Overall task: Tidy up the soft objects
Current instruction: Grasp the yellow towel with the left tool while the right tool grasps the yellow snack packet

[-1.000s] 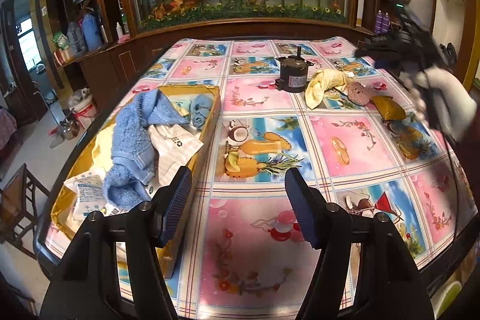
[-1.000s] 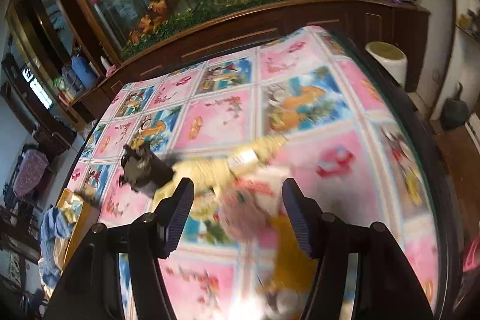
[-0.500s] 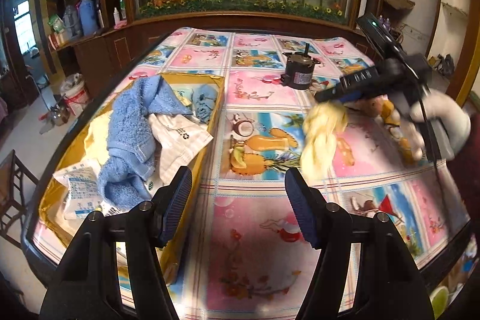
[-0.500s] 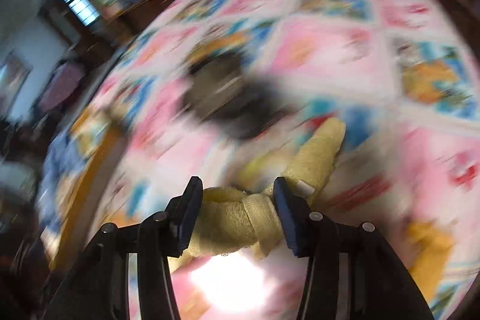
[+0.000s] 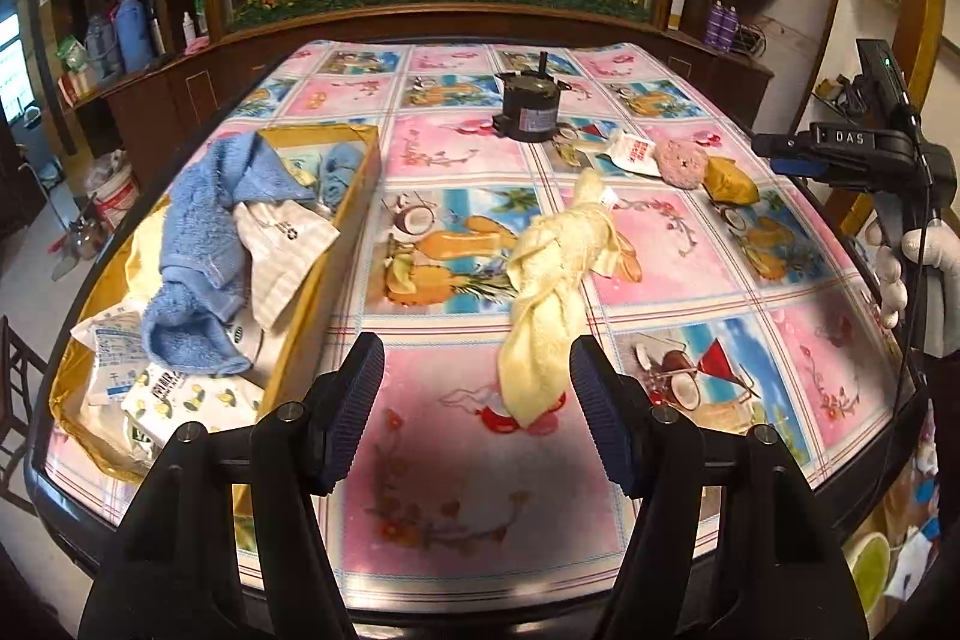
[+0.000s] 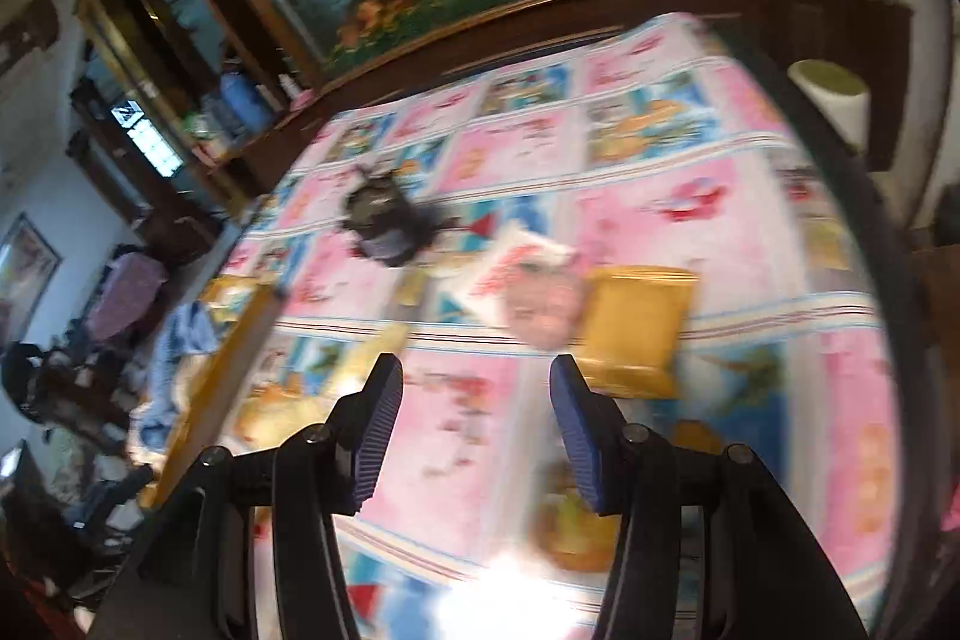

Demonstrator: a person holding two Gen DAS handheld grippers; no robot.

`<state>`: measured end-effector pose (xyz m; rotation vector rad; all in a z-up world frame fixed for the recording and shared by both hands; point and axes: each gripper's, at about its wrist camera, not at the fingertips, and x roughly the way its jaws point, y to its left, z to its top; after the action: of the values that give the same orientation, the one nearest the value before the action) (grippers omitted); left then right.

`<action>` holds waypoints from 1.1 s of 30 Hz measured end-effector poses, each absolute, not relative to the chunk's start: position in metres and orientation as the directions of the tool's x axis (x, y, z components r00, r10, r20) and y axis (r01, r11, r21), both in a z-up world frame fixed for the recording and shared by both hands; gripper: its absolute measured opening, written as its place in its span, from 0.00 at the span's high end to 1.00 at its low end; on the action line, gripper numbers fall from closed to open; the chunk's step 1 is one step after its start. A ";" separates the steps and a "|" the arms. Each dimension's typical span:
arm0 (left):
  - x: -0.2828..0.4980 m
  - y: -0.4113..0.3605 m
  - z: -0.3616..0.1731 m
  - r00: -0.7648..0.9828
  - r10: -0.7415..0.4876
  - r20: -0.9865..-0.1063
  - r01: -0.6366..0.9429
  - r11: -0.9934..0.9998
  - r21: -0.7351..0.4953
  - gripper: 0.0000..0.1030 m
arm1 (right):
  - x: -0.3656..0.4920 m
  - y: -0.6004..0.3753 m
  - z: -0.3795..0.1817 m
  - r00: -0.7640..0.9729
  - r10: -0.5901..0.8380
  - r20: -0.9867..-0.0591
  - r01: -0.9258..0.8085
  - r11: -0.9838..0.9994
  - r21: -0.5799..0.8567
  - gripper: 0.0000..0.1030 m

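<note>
Left wrist view: the yellow towel (image 5: 555, 280) now lies loose at the centre of the frame on the surface (image 5: 468, 460) — half a second ago your right tool (image 6: 474, 424) carried it, and now its pads are opening with nothing between them. Your left tool (image 5: 477, 406) stays apart and empty just below the towel's near end. The gold tray (image 5: 336, 244) at left already holds the blue towel (image 5: 204, 244); the yellow one probably falls to your left tool next.
</note>
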<state>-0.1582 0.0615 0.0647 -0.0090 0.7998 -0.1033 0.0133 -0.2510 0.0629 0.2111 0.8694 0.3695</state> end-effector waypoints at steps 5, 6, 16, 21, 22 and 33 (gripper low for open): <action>-0.159 0.064 0.068 0.689 -0.083 -0.720 0.061 0.997 -0.057 0.37 | 0.025 -0.270 0.052 0.607 0.342 -0.718 -0.148 0.936 0.320 0.50; -0.159 0.064 0.068 0.690 -0.076 -0.720 0.057 0.997 -0.051 0.37 | 0.028 -0.273 0.049 0.608 0.326 -0.724 -0.127 0.940 0.318 0.50; -0.104 0.032 0.065 0.656 -0.113 -0.746 0.194 0.981 0.022 0.37 | 0.056 -0.249 0.014 0.579 0.268 -0.770 -0.060 0.956 0.288 0.49; -0.066 0.015 0.052 0.632 -0.136 -0.763 0.283 0.957 0.064 0.37 | 0.060 -0.248 0.008 0.591 0.274 -0.759 -0.064 0.954 0.294 0.49; -0.060 0.013 0.048 0.622 -0.144 -0.770 0.299 0.952 0.063 0.37 | 0.060 -0.248 0.008 0.595 0.273 -0.756 -0.068 0.954 0.291 0.49; -0.018 -0.012 0.012 0.510 -0.199 -0.837 0.388 0.921 0.018 0.37 | 0.061 -0.253 0.003 0.610 0.334 -0.719 -0.101 0.932 0.347 0.52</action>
<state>-0.0176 -0.0120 0.0119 0.2135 0.9749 -0.3566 0.0605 -0.2527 0.0028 0.2848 0.8825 0.2551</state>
